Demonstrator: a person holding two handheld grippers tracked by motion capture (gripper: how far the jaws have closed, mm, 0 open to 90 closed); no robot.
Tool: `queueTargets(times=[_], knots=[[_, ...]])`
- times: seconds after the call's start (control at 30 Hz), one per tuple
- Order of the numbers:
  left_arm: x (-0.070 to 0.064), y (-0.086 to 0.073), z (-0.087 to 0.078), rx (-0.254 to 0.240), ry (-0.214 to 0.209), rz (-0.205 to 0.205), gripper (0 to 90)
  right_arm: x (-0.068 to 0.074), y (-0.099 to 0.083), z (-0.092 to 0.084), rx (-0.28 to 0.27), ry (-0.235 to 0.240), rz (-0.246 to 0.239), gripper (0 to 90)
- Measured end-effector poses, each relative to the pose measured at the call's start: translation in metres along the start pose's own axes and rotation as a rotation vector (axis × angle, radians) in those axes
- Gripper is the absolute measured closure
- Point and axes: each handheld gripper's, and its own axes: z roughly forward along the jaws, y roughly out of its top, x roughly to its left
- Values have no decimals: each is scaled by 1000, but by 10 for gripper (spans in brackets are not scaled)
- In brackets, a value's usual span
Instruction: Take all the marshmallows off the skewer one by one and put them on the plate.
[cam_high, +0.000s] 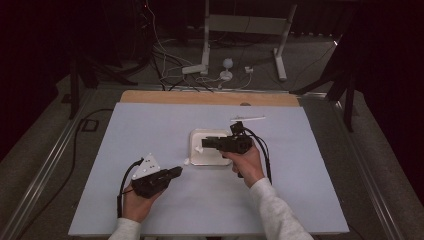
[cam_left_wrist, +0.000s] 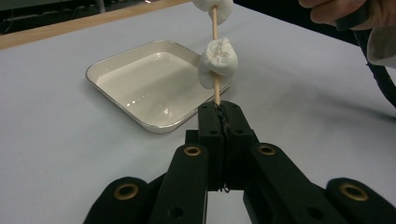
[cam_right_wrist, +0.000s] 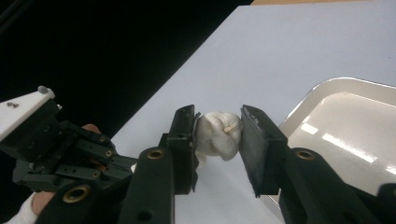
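Apparently threading: left gripper (cam_left_wrist: 219, 112) clenched on the skewer (cam_left_wrist: 215, 86) base, holding it upright beside the tray (cam_left_wrist: 116, 88) as an anchor; right gripper (cam_right_wrist: 217, 128) fingers squeeze the top marshmallow (cam_right_wrist: 217, 133), likely pushing it down toward the lower marshmallow (cam_left_wrist: 218, 63).
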Motion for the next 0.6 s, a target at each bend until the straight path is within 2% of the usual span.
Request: queueTargets(times=[0.07,0.2,0.4,0.6], knots=[[0,0,0,6,2,5,900,1,1,-1,2,-4,-6,715],[0,2,2,3,-12,-2,900,3,2,-5,-33,-31,-20,742],[0,2,2,8,-7,-4,900,6,3,-6,-56,-74,-37,766],[0,2,2,18,2,0,900,6,3,-5,-75,-92,-33,782]])
